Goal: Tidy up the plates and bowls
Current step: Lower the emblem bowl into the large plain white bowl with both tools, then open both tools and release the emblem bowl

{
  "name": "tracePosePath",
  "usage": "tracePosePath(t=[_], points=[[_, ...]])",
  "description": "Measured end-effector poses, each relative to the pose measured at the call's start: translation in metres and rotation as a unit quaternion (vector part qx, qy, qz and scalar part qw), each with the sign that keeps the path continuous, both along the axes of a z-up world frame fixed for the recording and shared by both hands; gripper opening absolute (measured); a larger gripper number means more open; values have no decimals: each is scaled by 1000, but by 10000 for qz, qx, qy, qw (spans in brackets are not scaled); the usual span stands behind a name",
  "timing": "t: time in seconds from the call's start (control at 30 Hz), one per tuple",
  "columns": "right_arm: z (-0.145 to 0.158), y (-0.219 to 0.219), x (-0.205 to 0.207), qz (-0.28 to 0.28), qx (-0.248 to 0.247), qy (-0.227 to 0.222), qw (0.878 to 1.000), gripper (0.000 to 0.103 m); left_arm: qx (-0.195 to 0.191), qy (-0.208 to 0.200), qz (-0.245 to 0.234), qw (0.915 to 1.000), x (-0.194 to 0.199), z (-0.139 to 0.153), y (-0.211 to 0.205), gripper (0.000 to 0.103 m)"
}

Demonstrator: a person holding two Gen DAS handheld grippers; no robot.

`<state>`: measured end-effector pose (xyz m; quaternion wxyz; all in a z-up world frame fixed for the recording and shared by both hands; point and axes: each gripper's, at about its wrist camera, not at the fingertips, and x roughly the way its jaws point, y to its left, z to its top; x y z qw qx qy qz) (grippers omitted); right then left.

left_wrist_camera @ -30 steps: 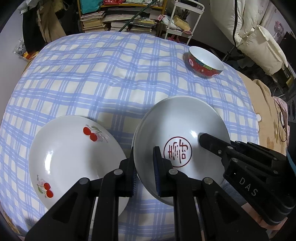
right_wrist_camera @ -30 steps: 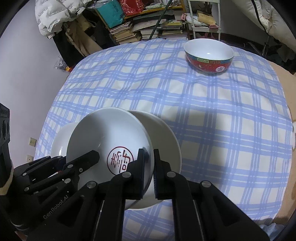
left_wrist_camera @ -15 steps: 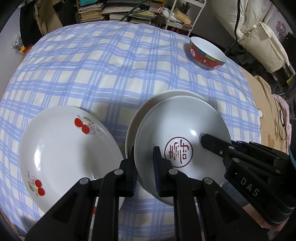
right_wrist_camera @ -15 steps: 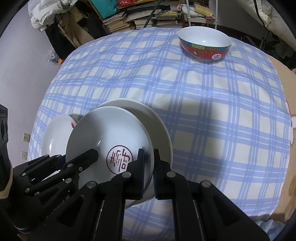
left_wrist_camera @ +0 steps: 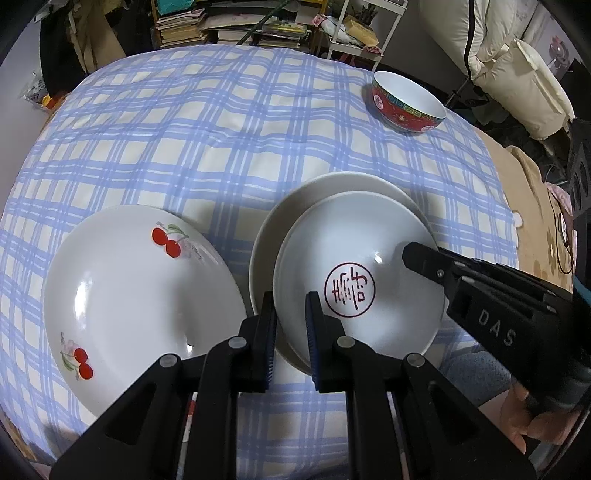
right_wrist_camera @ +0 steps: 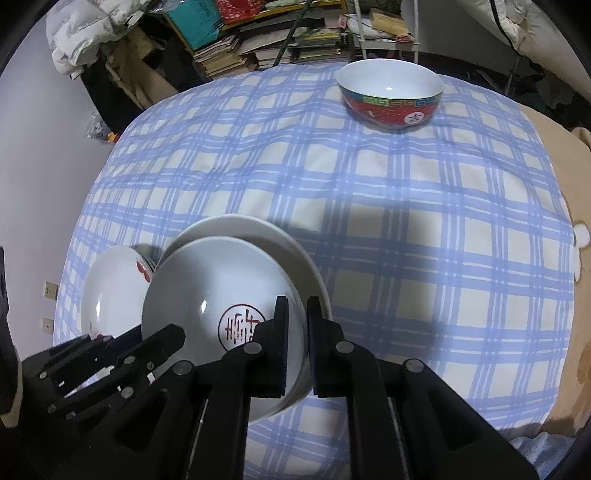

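A white plate with a red seal mark [left_wrist_camera: 354, 291] [right_wrist_camera: 221, 295] is held at both sides. My left gripper [left_wrist_camera: 290, 314] is shut on its left rim. My right gripper [right_wrist_camera: 297, 317] has the right rim between its pads, which still touch it as the jaws start opening. The plate lies over a plain white plate [left_wrist_camera: 295, 206] [right_wrist_camera: 258, 229] on the checked cloth; I cannot tell whether they touch. A white plate with cherries [left_wrist_camera: 140, 295] [right_wrist_camera: 114, 280] lies to the left. A red bowl [left_wrist_camera: 406, 103] [right_wrist_camera: 391, 96] stands upright at the far right.
The blue-checked cloth [left_wrist_camera: 221, 129] covers a round table, with a tan cover [left_wrist_camera: 524, 206] at its right edge. Bookshelves and stacked books [left_wrist_camera: 258, 26], a white rack and padded coats stand beyond the far edge. A person's hand [left_wrist_camera: 524, 417] grips the right tool.
More of the plain white plate now shows beyond the held plate's far rim, and the cherry plate sits further left of it. The right pads stand slightly wider apart.
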<state>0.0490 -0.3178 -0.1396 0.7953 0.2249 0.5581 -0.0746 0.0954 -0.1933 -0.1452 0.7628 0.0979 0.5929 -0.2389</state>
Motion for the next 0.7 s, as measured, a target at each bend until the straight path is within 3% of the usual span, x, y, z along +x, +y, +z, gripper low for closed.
tracePosePath(t=[0.7], points=[[3,2,0,-36,-46,-41,10000,15,8,-174,-2,9998,-10,9,9,16]])
